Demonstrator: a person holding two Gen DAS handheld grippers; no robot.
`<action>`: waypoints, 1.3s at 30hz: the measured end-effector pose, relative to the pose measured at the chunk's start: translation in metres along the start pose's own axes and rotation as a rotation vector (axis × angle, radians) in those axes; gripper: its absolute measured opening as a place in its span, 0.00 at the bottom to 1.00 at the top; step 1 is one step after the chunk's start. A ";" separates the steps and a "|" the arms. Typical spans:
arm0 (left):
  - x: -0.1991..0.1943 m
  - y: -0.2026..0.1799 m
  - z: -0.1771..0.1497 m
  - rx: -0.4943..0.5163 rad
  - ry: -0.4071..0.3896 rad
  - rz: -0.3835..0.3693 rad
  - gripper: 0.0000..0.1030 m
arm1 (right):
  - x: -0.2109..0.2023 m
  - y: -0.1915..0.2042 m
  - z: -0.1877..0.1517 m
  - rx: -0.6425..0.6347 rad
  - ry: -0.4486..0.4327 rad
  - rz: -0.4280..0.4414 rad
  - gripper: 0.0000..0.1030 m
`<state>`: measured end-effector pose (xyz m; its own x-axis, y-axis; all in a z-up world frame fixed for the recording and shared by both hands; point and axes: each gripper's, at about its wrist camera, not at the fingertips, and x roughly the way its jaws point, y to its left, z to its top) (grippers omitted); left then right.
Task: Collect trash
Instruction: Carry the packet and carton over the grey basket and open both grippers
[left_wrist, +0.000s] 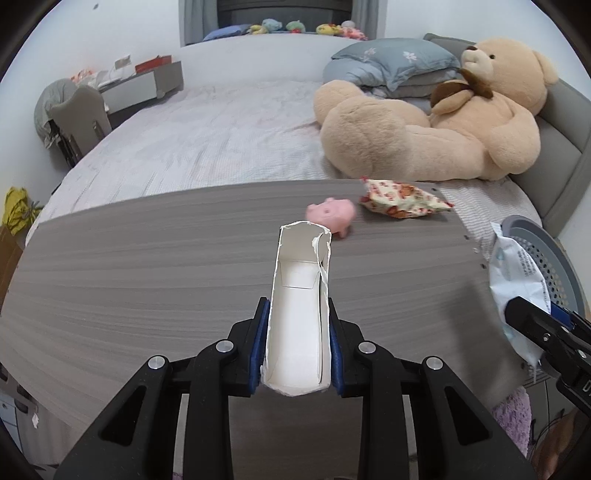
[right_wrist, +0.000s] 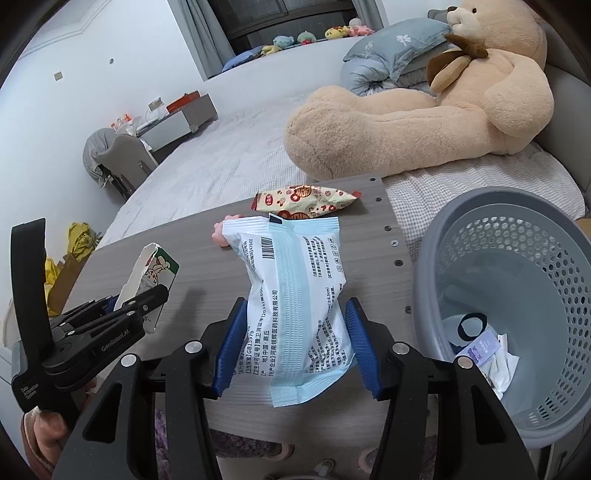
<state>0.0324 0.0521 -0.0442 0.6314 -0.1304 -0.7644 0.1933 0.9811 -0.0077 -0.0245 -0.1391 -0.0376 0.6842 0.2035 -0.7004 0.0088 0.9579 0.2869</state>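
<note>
My left gripper (left_wrist: 298, 314) is shut on a torn white carton (left_wrist: 301, 291) and holds it above the grey wood table (left_wrist: 147, 266); the carton also shows in the right wrist view (right_wrist: 147, 280). My right gripper (right_wrist: 295, 314) is shut on a white and light-blue plastic packet (right_wrist: 295, 295), held over the table's right part beside the grey perforated trash basket (right_wrist: 535, 221). A cream snack wrapper with red prints (left_wrist: 402, 199) (right_wrist: 306, 199) lies at the table's far edge. A small pink pig toy (left_wrist: 332, 214) sits next to it.
The basket holds some paper and wrappers at its bottom (right_wrist: 480, 347). Behind the table is a bed (left_wrist: 221, 140) with a big tan teddy bear (left_wrist: 443, 122) and grey-blue pillows (left_wrist: 391, 62). A yellow bag (left_wrist: 16, 208) lies on the floor at left.
</note>
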 end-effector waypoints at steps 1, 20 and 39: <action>-0.004 -0.006 0.000 0.013 -0.007 -0.003 0.27 | -0.005 -0.004 -0.001 0.006 -0.013 0.000 0.51; -0.011 -0.193 0.017 0.269 -0.006 -0.258 0.28 | -0.097 -0.166 -0.023 0.241 -0.127 -0.213 0.51; 0.024 -0.259 0.030 0.337 0.039 -0.260 0.65 | -0.084 -0.224 -0.017 0.287 -0.091 -0.223 0.61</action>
<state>0.0205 -0.2092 -0.0414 0.5017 -0.3556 -0.7886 0.5812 0.8138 0.0028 -0.0968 -0.3677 -0.0541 0.7044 -0.0346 -0.7090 0.3596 0.8786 0.3144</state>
